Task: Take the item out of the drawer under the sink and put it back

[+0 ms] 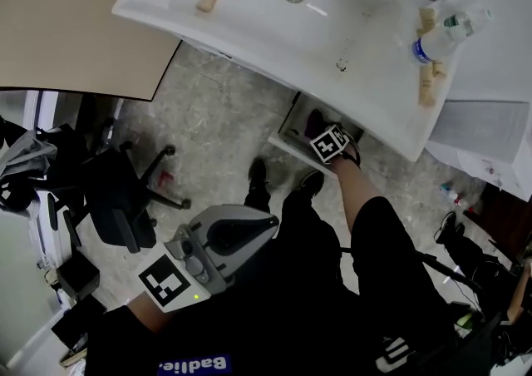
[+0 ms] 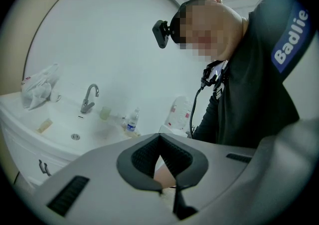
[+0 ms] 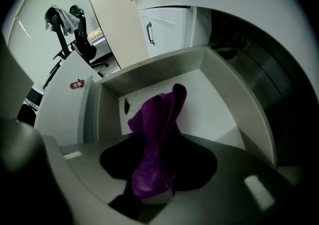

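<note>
The purple cloth (image 3: 157, 134) stands loose between the right gripper's (image 3: 158, 162) wide-spread jaws. Its far end lies beyond the tips, inside the open white drawer (image 3: 234, 99). The left gripper (image 2: 160, 144), well apart, has its jaws closed on nothing.

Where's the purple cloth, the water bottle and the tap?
purple cloth (image 3: 155, 144): right gripper view, on its middle fold.
water bottle (image 1: 438, 40): head view, on its clear body.
tap (image 2: 88, 98): left gripper view, on its upright neck.
</note>
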Available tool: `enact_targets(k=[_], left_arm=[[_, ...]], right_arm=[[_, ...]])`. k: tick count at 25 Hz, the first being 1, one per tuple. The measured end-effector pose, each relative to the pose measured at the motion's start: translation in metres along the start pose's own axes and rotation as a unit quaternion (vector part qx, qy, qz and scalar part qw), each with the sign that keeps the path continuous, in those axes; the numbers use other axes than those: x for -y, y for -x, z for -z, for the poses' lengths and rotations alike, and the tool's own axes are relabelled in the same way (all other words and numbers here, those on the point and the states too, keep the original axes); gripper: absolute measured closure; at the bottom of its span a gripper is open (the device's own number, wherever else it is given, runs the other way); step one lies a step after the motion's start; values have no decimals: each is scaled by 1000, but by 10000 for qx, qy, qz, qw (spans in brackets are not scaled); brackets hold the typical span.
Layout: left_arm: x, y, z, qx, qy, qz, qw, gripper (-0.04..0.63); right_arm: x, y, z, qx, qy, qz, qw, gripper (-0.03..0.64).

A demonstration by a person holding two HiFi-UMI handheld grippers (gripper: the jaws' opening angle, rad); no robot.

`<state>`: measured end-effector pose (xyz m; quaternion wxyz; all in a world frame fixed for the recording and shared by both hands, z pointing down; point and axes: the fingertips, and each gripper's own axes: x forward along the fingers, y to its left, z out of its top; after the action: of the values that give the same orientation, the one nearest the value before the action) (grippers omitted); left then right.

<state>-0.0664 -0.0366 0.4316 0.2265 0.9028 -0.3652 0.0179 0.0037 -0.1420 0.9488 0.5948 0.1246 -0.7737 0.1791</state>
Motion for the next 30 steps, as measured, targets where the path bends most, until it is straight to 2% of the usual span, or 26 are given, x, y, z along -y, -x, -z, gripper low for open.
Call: enact_targets(k=[6, 16, 23, 30], left_arm=[[-7, 6, 9, -3, 72, -124, 9999, 606], [13, 8, -11, 293, 166, 47, 9994, 606], [34, 1, -37, 472, 52, 349, 9983, 606], [48, -1, -44, 520, -4, 571, 9970, 606]], right_arm=[[1, 3, -2, 10, 211, 179, 9996, 523], [-16, 89, -14, 1091, -89, 260, 9936, 529], [-39, 164, -28, 1743, -185, 217, 9843, 531], [-62, 232, -38, 2358, -161, 205, 9714, 534]])
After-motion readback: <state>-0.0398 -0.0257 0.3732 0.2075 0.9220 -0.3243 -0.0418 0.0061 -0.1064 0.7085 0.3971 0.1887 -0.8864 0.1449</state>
